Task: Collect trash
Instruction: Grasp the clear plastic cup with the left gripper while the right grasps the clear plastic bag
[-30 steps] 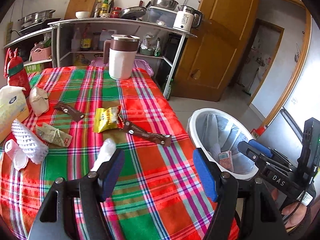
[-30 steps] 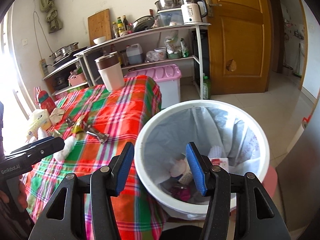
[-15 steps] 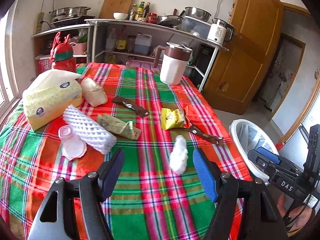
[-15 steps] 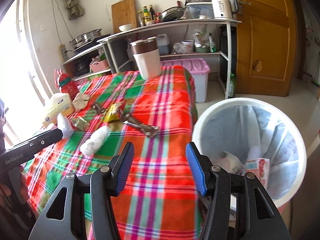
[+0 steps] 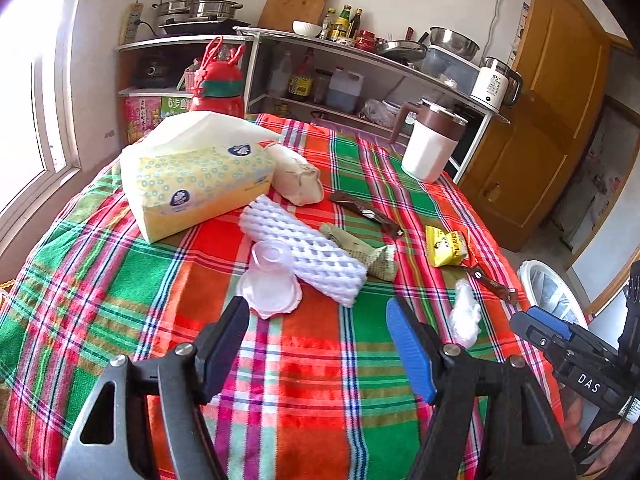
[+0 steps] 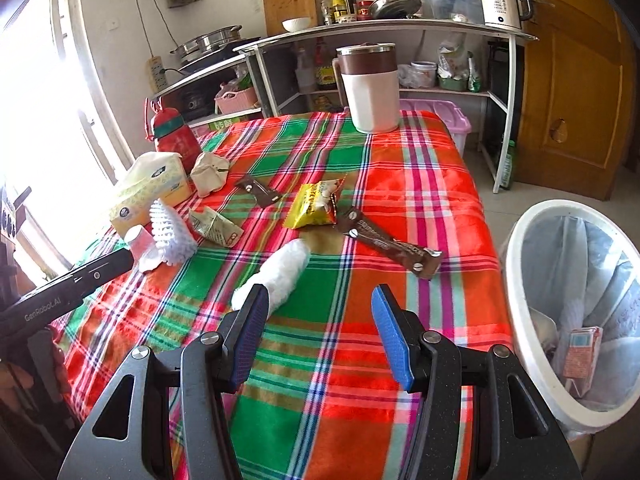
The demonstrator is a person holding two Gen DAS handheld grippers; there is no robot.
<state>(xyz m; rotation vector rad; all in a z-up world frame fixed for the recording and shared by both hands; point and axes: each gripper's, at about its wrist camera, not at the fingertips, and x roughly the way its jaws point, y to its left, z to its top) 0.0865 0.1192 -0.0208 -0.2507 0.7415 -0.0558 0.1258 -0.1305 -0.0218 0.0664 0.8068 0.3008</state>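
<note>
Trash lies scattered on the plaid tablecloth [image 5: 320, 380]: a clear plastic cup [image 5: 270, 280], a white foam net [image 5: 304, 254], a greenish wrapper [image 5: 360, 246], a yellow snack bag [image 5: 446, 246], two brown wrappers [image 5: 366, 212] [image 6: 390, 242] and a crumpled white wad [image 6: 280, 272]. My left gripper [image 5: 318, 344] hovers open and empty just in front of the cup. My right gripper [image 6: 318, 334] is open and empty, with the white wad by its left fingertip. The white trash bin [image 6: 520, 280] with a plastic liner stands off the table's right side and holds some trash.
A tissue box [image 5: 196, 176], a cream cloth pouch [image 5: 298, 176], a red bottle [image 5: 218, 88] and a white-and-brown jug [image 6: 370, 88] stand on the table. Shelves with cookware line the back wall. A wooden door [image 6: 576, 80] is at right. A window lies left.
Both grippers swung left, away from the bin and over the table. The left now faces the cup and foam net; the right now faces the white wad. Their openings look unchanged.
</note>
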